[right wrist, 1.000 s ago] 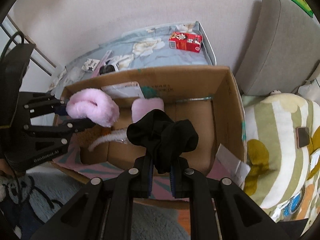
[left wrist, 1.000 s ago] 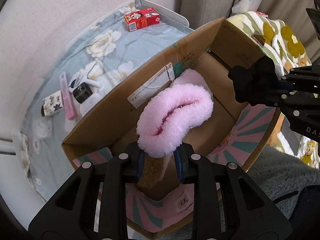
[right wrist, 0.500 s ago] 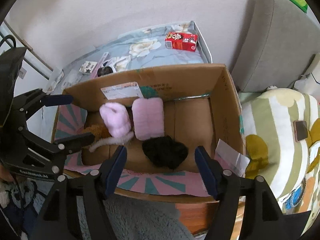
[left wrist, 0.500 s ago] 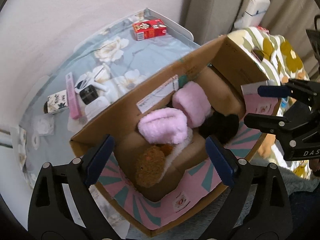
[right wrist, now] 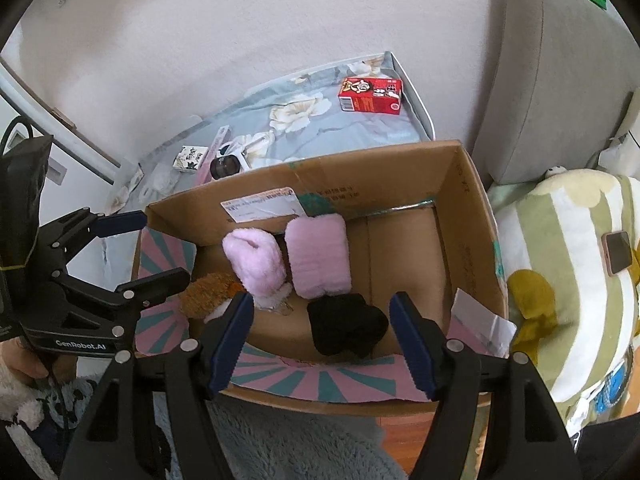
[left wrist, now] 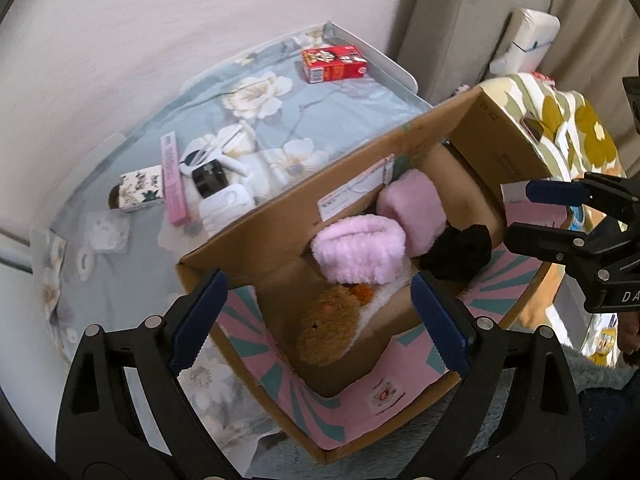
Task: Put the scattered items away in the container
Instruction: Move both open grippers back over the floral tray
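Now that both grippers have let go, the left gripper (left wrist: 316,324) stands with its jaws spread wide and empty above the cardboard box (right wrist: 476,216), where a second ago it clamped the pink fluffy slipper (left wrist: 358,254). That slipper now lies inside the box just ahead of its fingertips, beside its pink mate (left wrist: 414,208) and above a brown plush toy (left wrist: 328,330). The right gripper (right wrist: 322,336) is likewise released, and the black cloth (right wrist: 346,330) it held a second ago rests on the box floor between its parted jaws. Two more items are stowed; beyond the box, the red carton (right wrist: 370,96) and small toiletries (left wrist: 192,184) wait on the floral tray (left wrist: 394,68).
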A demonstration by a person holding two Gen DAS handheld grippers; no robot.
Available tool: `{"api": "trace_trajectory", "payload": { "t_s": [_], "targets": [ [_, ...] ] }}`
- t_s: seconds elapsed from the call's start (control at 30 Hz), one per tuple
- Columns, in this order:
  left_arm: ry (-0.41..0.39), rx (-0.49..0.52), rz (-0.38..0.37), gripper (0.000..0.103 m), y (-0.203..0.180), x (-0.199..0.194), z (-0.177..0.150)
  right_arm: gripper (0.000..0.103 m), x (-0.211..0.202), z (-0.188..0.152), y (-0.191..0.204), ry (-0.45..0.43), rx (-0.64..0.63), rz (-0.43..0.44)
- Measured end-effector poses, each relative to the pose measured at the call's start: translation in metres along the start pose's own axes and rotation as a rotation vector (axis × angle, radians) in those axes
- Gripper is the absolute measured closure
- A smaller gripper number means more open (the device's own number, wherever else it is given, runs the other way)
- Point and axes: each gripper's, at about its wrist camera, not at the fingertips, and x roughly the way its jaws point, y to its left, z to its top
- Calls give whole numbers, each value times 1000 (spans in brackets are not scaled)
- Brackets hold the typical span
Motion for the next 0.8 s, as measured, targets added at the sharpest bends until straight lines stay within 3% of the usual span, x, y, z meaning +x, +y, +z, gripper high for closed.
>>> {"api": "trace_trajectory", "payload": {
  "t_s": [0.43, 0.6, 0.8],
  "targets": [
    [-33, -212, 8, 10, 64, -19, -17, 37, 8, 20, 28, -15, -65, 30],
    [-42, -354, -13, 10, 104, -28, -31, 37, 12, 32, 41, -20, -106, 53],
    [-61, -517, 29, 10, 158, -41, -54, 37, 18, 53, 70, -22, -192, 88]
  ]
}}
